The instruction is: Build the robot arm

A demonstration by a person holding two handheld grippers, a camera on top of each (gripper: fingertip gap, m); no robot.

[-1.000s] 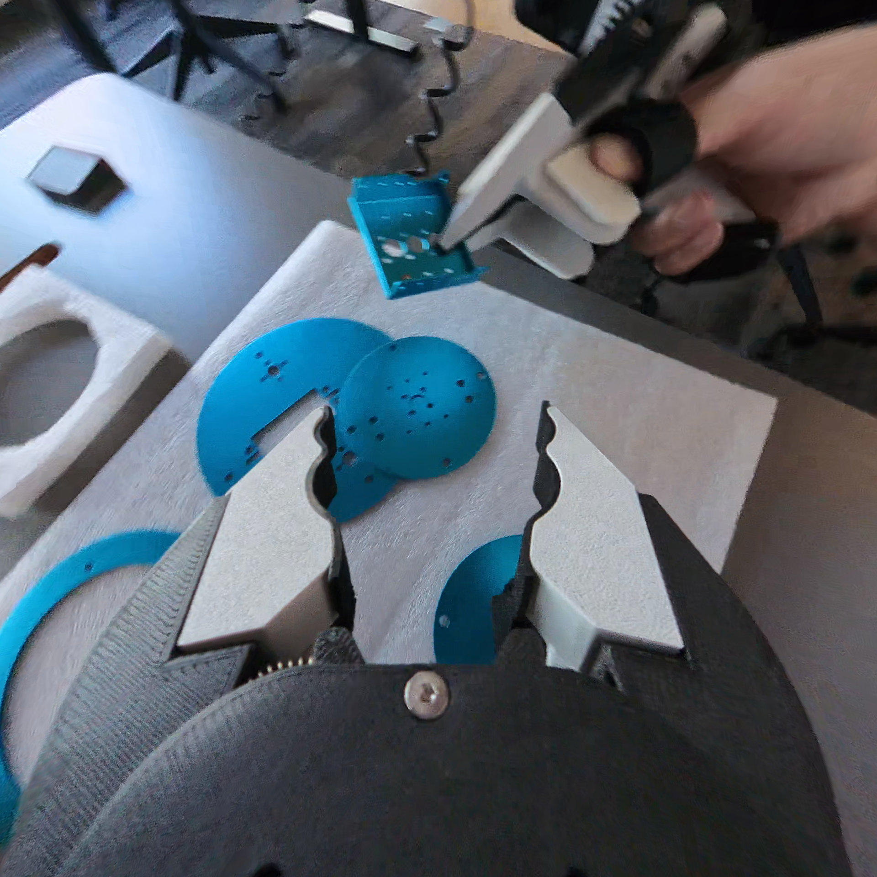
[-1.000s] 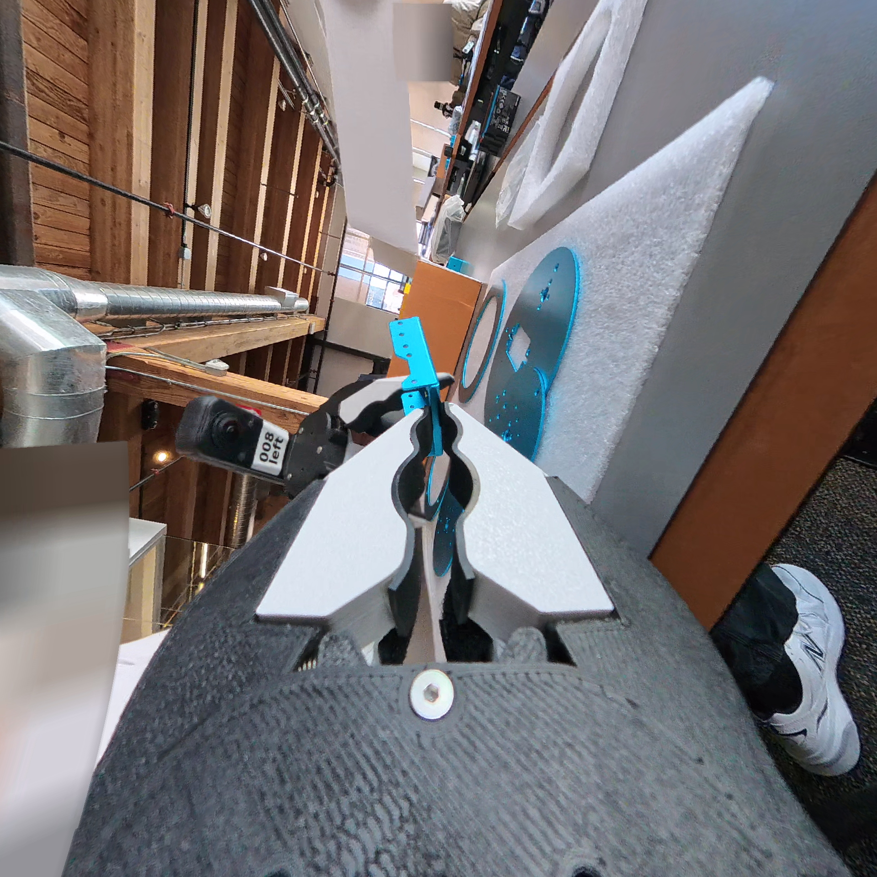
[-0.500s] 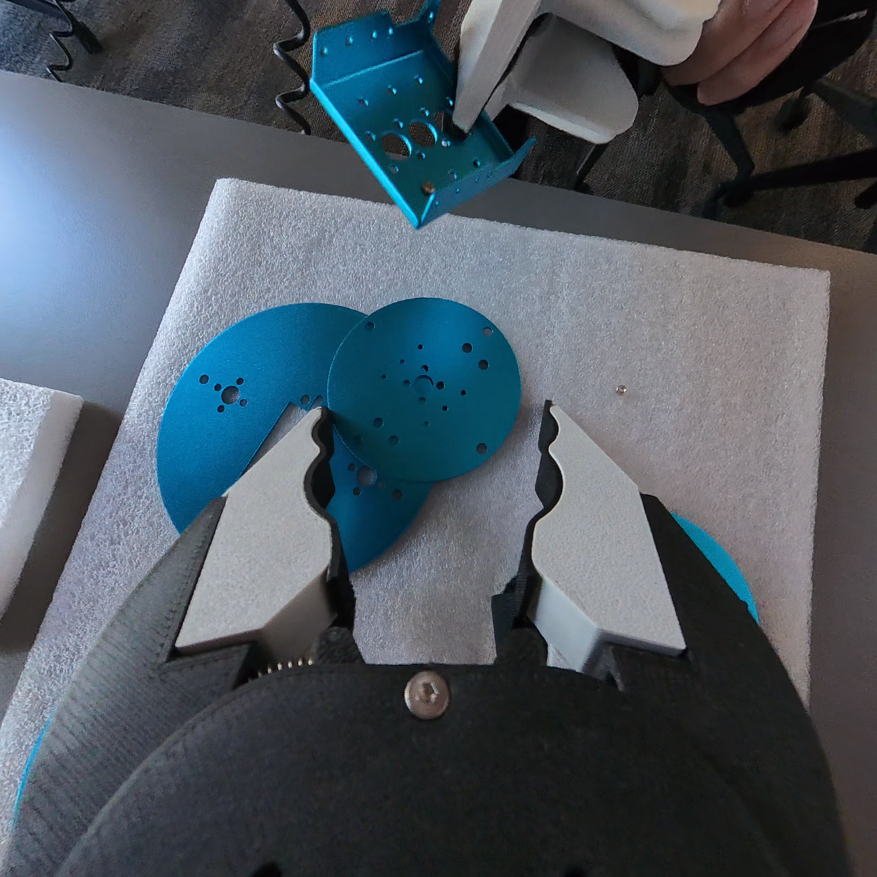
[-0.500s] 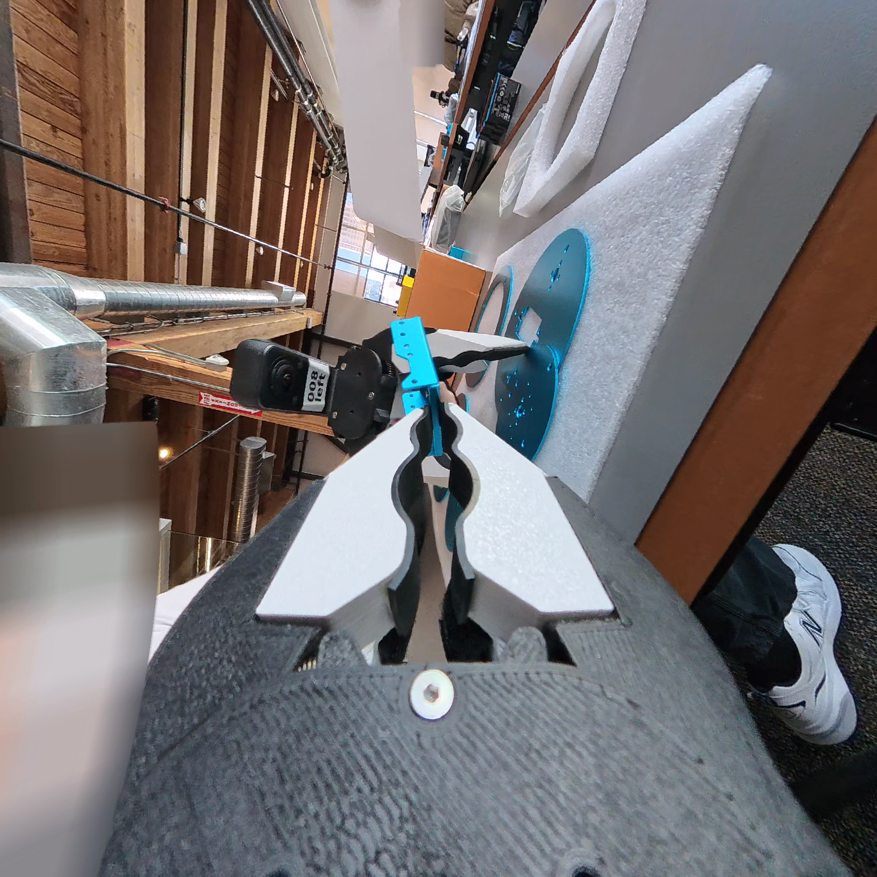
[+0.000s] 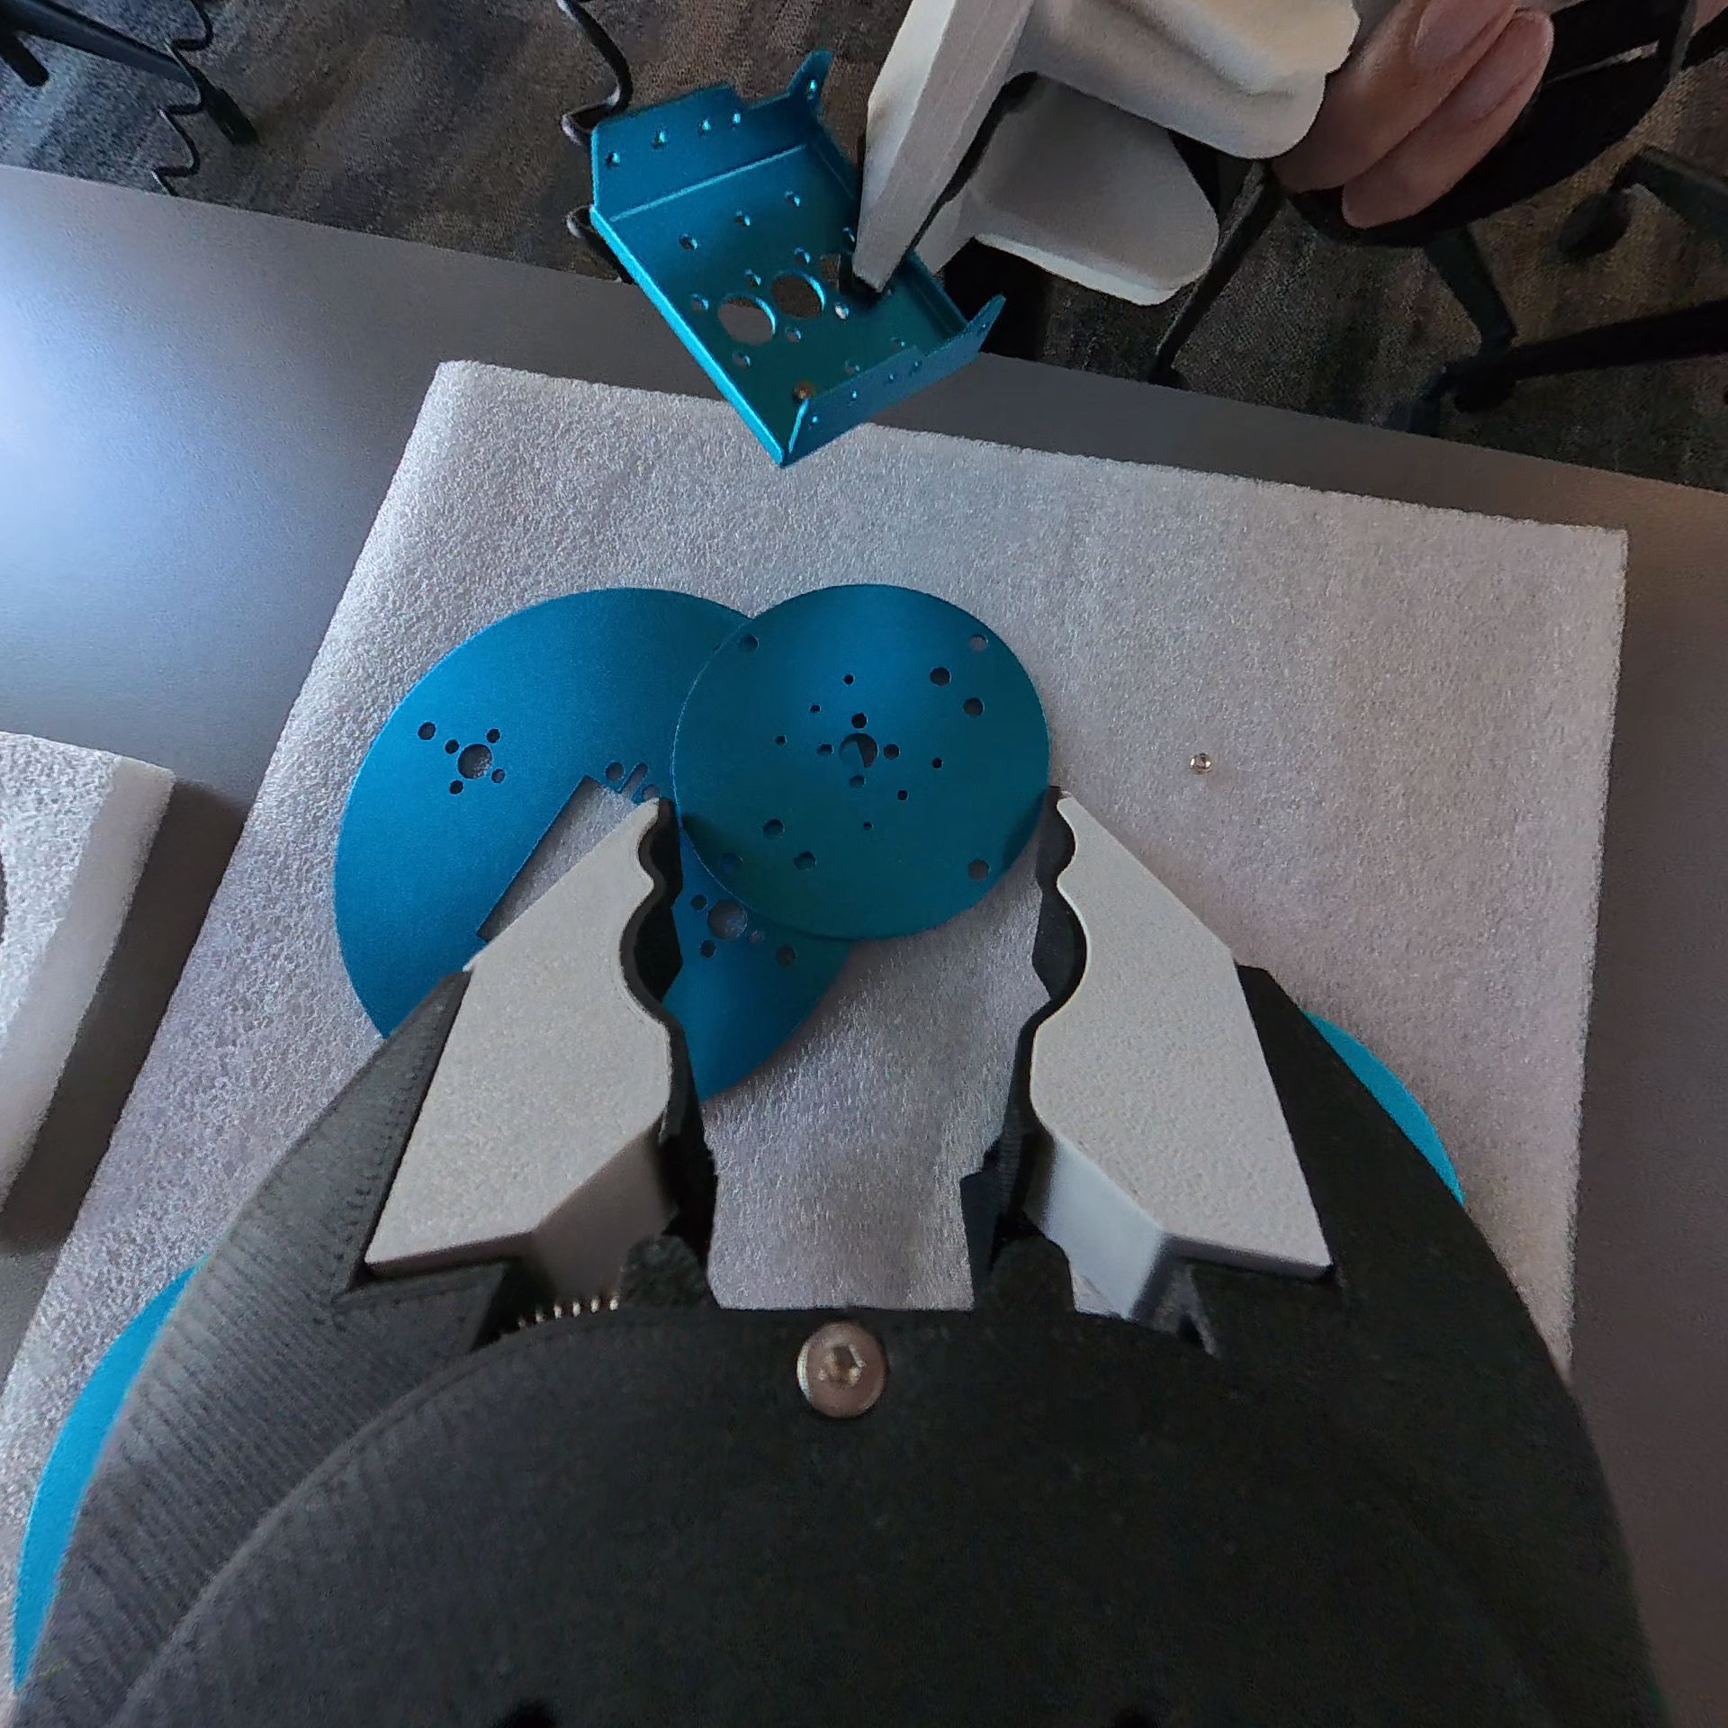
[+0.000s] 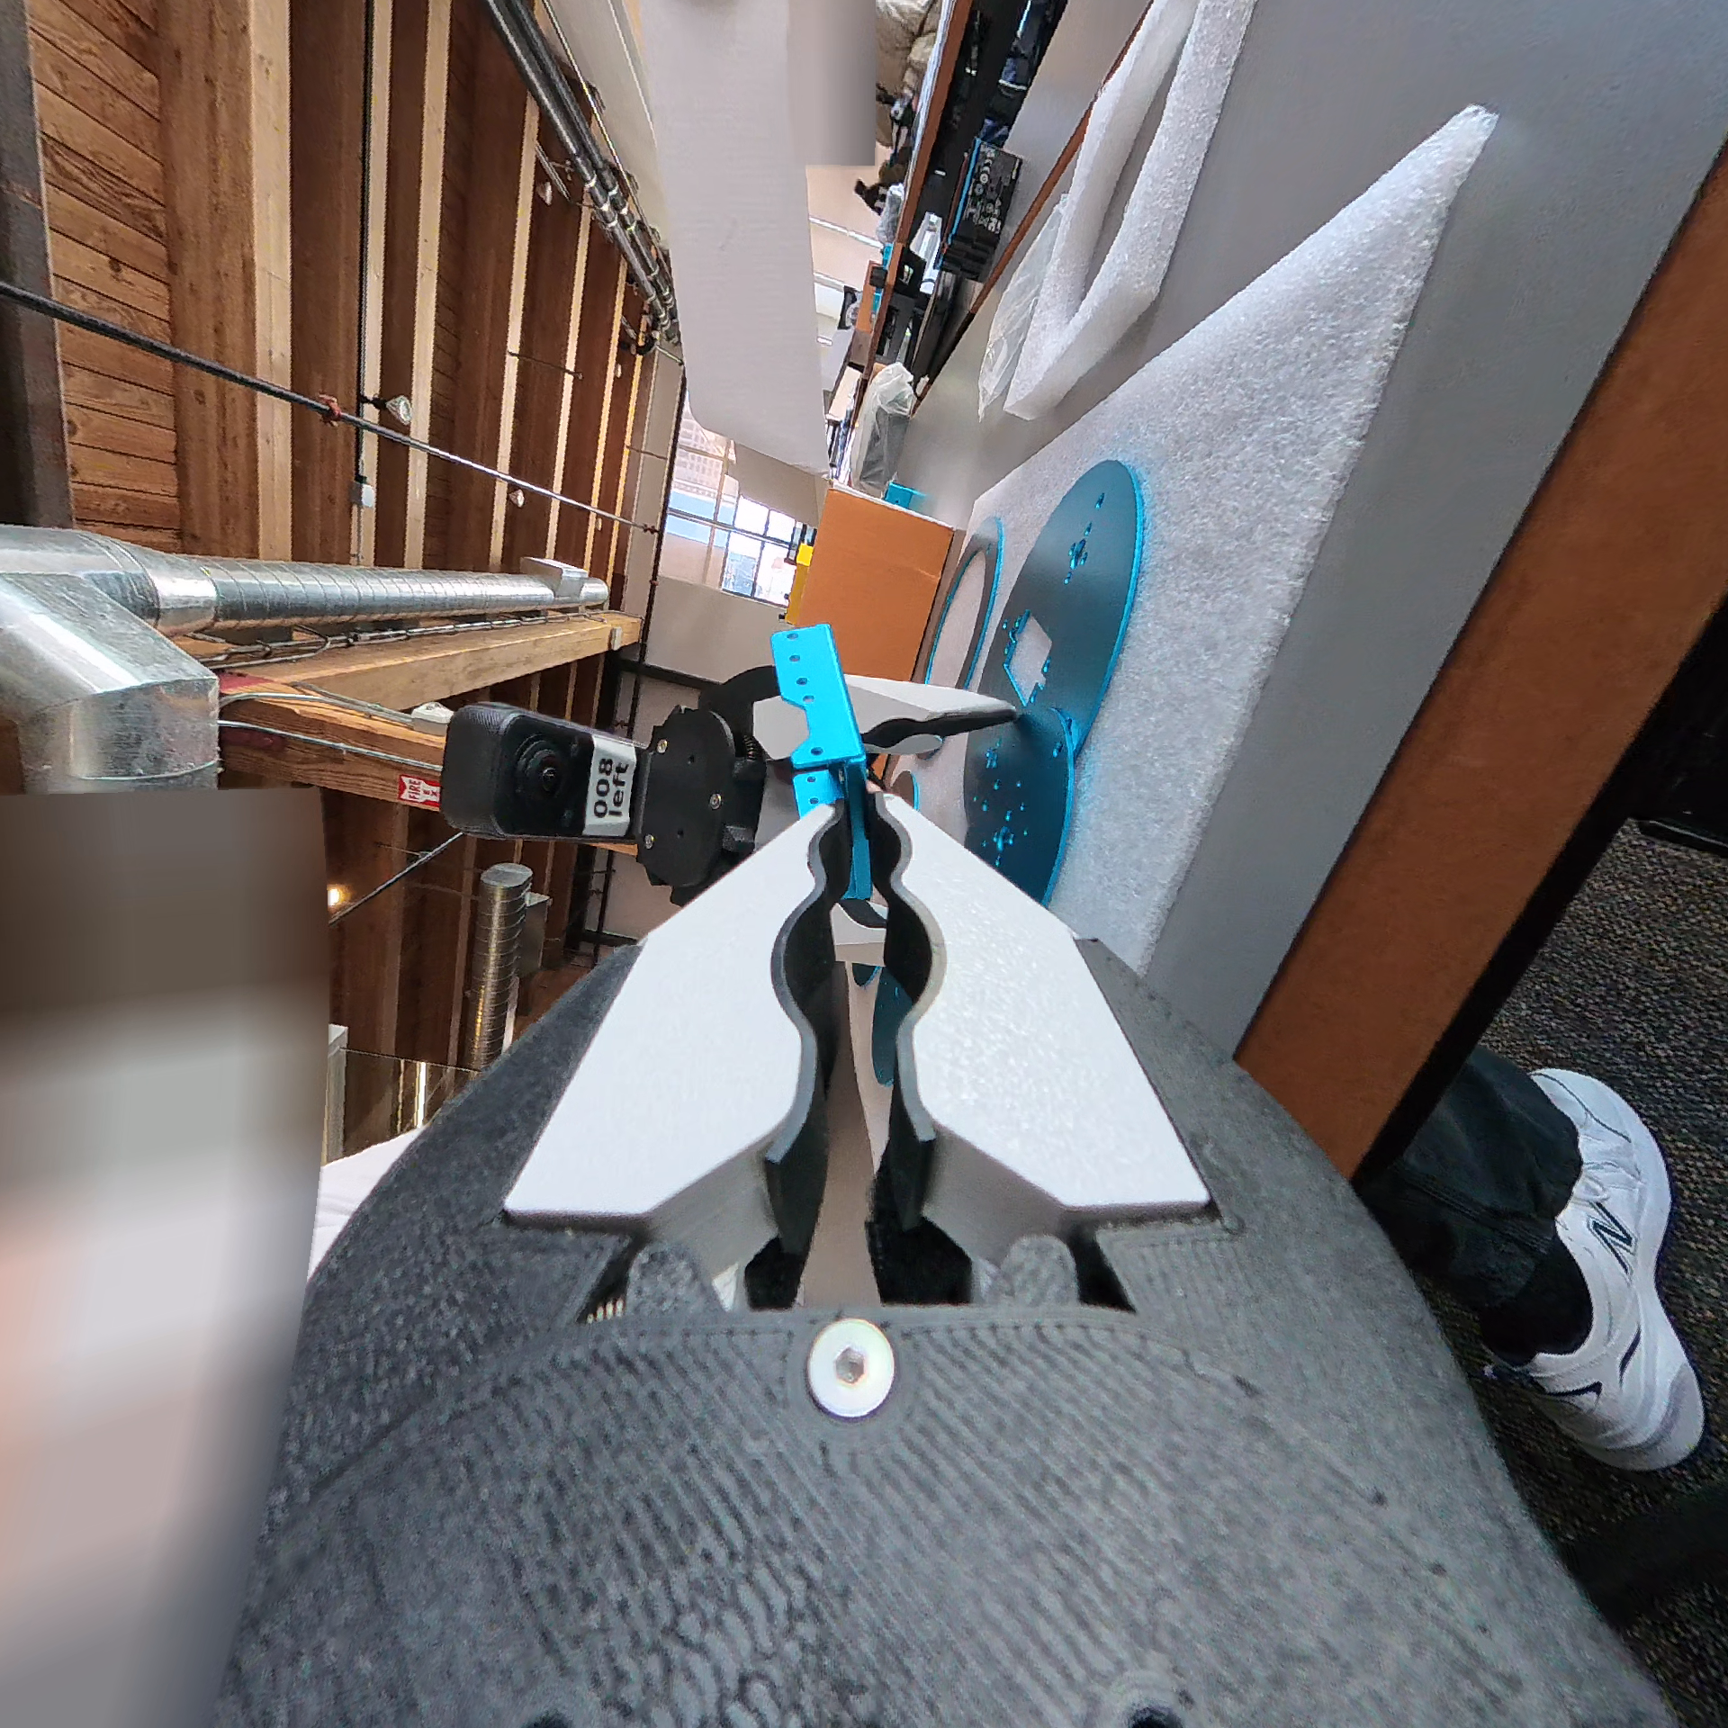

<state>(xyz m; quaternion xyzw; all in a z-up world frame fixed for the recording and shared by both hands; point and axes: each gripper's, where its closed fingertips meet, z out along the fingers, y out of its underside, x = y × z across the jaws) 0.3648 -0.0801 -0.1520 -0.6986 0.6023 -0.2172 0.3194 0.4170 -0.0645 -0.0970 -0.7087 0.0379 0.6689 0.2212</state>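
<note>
Left gripper (image 5: 856, 823): jaws apart, empty, poised low over a small blue perforated disc (image 5: 858, 759) that overlaps a larger blue disc with a rectangular cutout (image 5: 533, 813); both lie on a white foam sheet (image 5: 1262, 673) on the grey tabletop (image 5: 187, 393). Right gripper (image 6: 853, 823): jaws clamped on one wall of a blue perforated U-bracket (image 5: 785, 271), held in the air above the foam's far edge. A tiny screw (image 5: 1202, 762) lies loose on the foam, right of the discs. For a sound grasp of the small disc, the tips should straddle its rim squarely, without catching the larger disc beneath.
</note>
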